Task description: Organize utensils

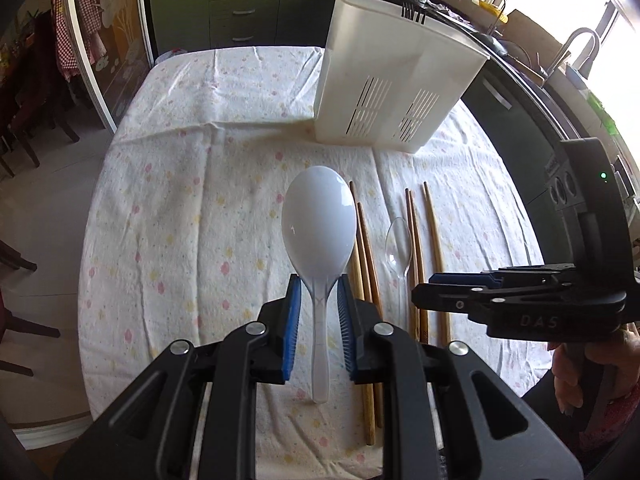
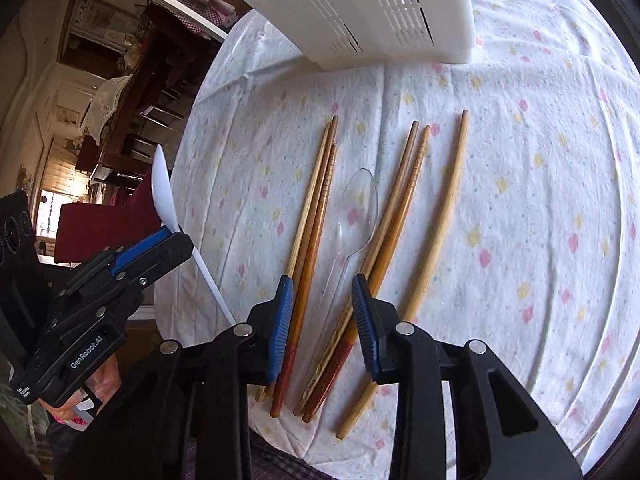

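My left gripper (image 1: 319, 285) is shut on a white plastic rice paddle (image 1: 319, 224) and holds it above the table, bowl forward. It also shows in the right wrist view (image 2: 162, 196). A white slotted utensil holder (image 1: 396, 76) stands at the far side of the table, with a dark fork (image 1: 413, 13) inside. Several wooden chopsticks (image 2: 320, 208) and a clear plastic spoon (image 2: 356, 212) lie on the cloth. My right gripper (image 2: 323, 284) is open, low over the spoon's handle and the chopsticks.
The table has a white cloth with pastel dots (image 1: 192, 184). Green kitchen cabinets (image 1: 240, 8) stand behind it. A counter with a sink tap (image 1: 576, 44) runs along the right. Dark chairs (image 1: 24, 120) stand at the left.
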`<state>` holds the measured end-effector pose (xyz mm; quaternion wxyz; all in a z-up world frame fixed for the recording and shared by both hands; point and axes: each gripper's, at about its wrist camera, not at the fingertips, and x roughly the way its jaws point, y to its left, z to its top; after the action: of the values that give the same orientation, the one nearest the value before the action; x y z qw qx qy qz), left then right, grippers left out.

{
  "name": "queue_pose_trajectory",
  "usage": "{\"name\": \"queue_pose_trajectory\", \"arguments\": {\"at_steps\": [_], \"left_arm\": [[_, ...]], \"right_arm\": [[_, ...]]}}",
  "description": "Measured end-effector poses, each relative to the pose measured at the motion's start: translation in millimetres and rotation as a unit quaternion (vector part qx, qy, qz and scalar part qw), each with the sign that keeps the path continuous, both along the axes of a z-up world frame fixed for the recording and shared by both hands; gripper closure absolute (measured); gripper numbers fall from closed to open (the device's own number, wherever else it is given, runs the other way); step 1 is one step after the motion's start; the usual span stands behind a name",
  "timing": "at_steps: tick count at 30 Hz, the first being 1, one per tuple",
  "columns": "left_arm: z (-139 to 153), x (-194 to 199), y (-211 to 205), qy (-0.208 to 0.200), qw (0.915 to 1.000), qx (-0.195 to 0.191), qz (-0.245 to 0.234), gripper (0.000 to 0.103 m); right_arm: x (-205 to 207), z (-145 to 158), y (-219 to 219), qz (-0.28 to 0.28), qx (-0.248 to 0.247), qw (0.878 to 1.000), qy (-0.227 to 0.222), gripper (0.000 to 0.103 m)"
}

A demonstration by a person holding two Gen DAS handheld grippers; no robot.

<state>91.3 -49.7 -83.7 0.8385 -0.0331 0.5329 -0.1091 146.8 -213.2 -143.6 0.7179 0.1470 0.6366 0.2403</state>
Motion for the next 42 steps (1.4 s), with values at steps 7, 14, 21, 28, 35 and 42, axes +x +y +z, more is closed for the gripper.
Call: {"name": "queue_pose_trajectory", "arguments": {"at_steps": [7,14,21,28,35,42], "left_arm": [[9.6,-6.3,12.9,-0.03,0.9995,-0.005,-0.007,0.085],[13.9,-12.0,13.3,-0.053,0.9984,-0.006,-0.018,0.086],[20.5,-17.8,17.5,-0.079,0.9967,-0.01,-0.02,0.086],[31.5,-23.3,19.7,-0.102,0.9944,-0.011,-0.025,0.095],[39.8,-20.2,18.2,-0.105,0.9941,-0.007,-0.026,0.095],[13.4,15.4,5.8,-0.018,0.9997,-0.005,-0.015,0.091]], "right_arm": [[14.4,-8.3,20.0,-0.007,-0.061,0.997,0.041,0.088],[21.8,-17.7,33.7,-0.015,-0.118,0.991,0.061,0.089],[23.5,-18.0,58.9,-0.009,-0.174,0.984,0.036,0.09],[13.8,-12.6,48.9,-0.028,-0.118,0.993,0.004,0.098],[5.8,-8.6,25.0,-0.044,-0.061,0.997,-0.007,0.098],[6.1,-1.5,8.6,-0.053,-0.035,0.998,-0.011,0.098]]}}
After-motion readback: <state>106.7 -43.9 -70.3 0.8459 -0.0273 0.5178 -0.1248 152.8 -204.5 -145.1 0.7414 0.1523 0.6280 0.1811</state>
